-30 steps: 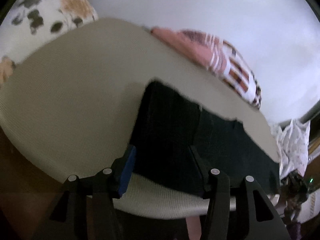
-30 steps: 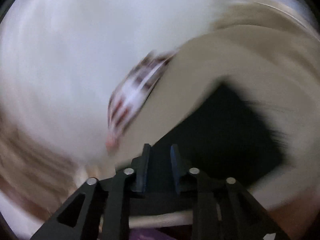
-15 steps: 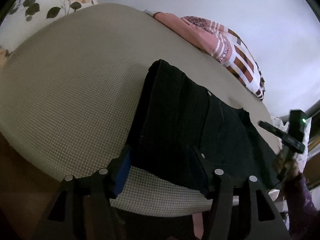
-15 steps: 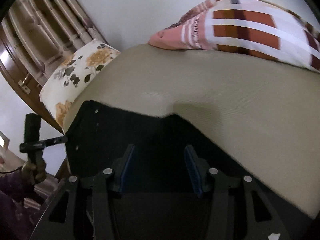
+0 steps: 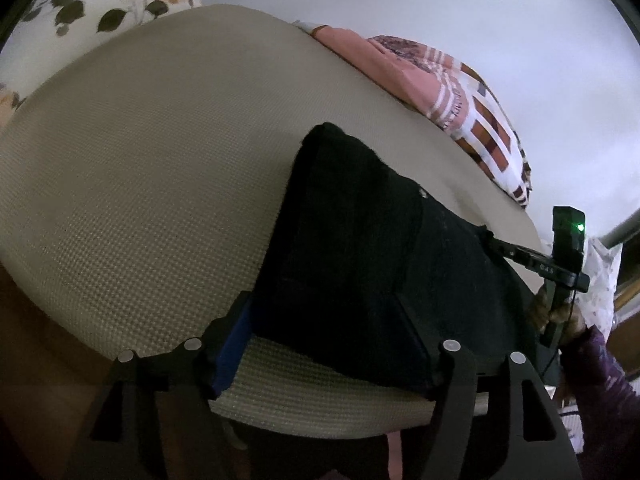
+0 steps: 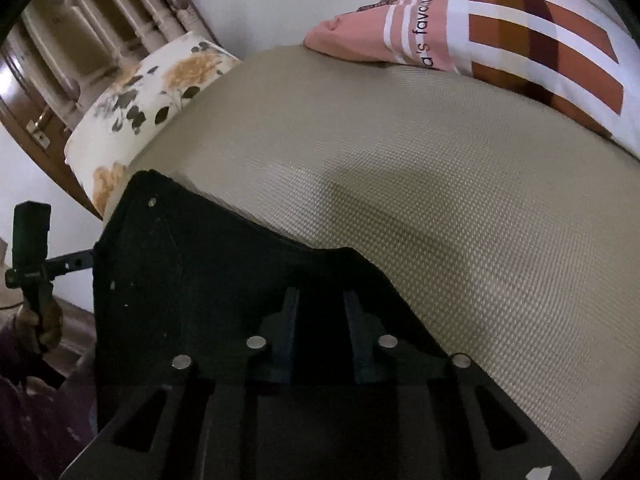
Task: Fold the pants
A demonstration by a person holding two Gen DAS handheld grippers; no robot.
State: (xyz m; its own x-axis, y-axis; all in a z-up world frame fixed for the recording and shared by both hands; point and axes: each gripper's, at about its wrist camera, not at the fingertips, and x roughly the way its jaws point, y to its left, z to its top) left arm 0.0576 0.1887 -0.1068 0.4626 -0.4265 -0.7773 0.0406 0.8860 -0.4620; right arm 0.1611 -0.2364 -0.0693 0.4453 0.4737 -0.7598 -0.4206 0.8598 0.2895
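Black pants [image 5: 360, 248] lie folded on a beige mattress [image 5: 152, 168], near its front edge. My left gripper [image 5: 324, 332] is open, its fingers on either side of the pants' near left end. In the right wrist view the pants [image 6: 192, 280] fill the lower left. My right gripper [image 6: 318, 304] has its fingers narrowed on the black cloth at the pants' right end. The right gripper also shows in the left wrist view [image 5: 500, 246], touching the pants' far corner. The left gripper shows in the right wrist view [image 6: 80, 258] at the pants' left edge.
A pink and brown checked pillow [image 5: 460, 104] lies at the back of the mattress, also in the right wrist view [image 6: 520, 28]. A floral pillow [image 6: 148, 92] sits at the far left corner. A white wall is behind. A wooden door [image 6: 60, 60] is at the left.
My right gripper's fingers have closed in on the pants from a wider gap half a second ago. The left gripper has stayed open at the pants' left end.
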